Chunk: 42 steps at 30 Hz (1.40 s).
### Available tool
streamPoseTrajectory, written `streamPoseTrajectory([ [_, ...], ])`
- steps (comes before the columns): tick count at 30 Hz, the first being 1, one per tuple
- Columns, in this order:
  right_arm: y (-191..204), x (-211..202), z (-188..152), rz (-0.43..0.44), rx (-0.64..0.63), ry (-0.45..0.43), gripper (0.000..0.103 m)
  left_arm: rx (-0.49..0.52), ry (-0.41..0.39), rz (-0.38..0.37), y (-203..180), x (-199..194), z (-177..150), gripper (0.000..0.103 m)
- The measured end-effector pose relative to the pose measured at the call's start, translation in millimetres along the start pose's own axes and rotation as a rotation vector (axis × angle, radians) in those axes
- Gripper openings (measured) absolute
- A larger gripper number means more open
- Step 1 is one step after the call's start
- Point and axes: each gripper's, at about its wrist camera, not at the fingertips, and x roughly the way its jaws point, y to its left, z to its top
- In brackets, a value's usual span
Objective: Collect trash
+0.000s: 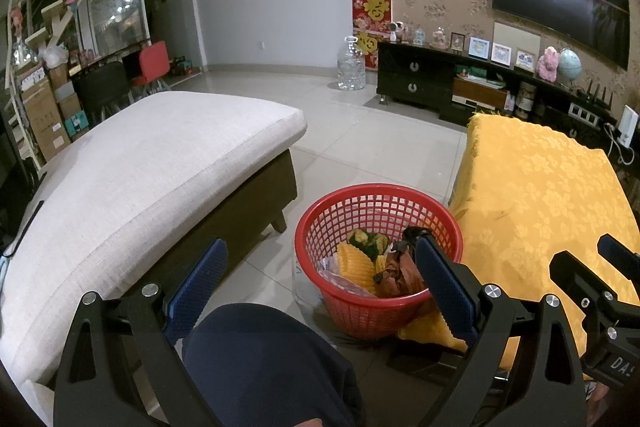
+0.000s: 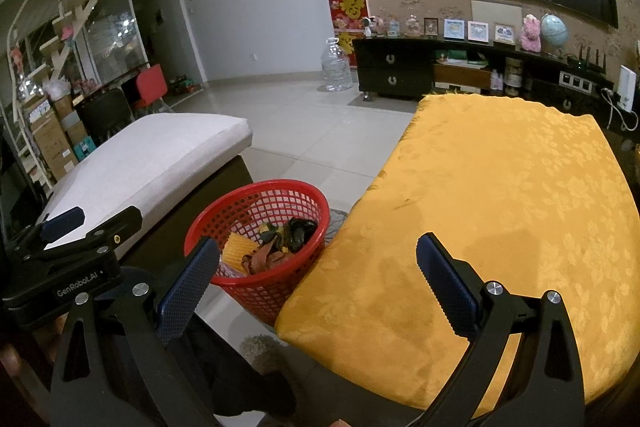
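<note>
The yellow-clothed table (image 2: pixel 500 195) fills the right of both views bare of trash, the red basket (image 1: pixel 378 259) with its wrappers (image 1: pixel 356 267) sits lower centre, nearer the left gripper (image 1: pixel 320 287), and the right gripper (image 2: pixel 316 279) hangs beside it, both spread and empty.

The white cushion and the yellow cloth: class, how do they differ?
The white cushion is plain pale fabric; the yellow cloth bears a woven flower pattern. The white cushion sits on a dark base, left of the red basket; the yellow cloth drapes to its right. Both tops are flat.
</note>
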Motion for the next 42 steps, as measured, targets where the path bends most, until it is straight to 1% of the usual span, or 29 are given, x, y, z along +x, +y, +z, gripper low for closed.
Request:
streamPoseTrajectory([
  [18, -4.2, -0.4, -1.3, -0.001, 0.002, 0.001, 0.096, 0.001, -0.001, 0.0, -1.6, 0.5, 0.0, 0.092],
  [30, -3.3, -0.3, -0.5, -0.002, 0.003, 0.002, 0.096, 0.0, -0.006, -0.021, -6.9, -0.4, -5.4, 0.092],
  [42, -4.8, -0.2, -0.7, -0.003, 0.003, 0.003, 0.096, 0.001, -0.005, -0.021, -5.8, -0.1, -3.3, 0.092],
])
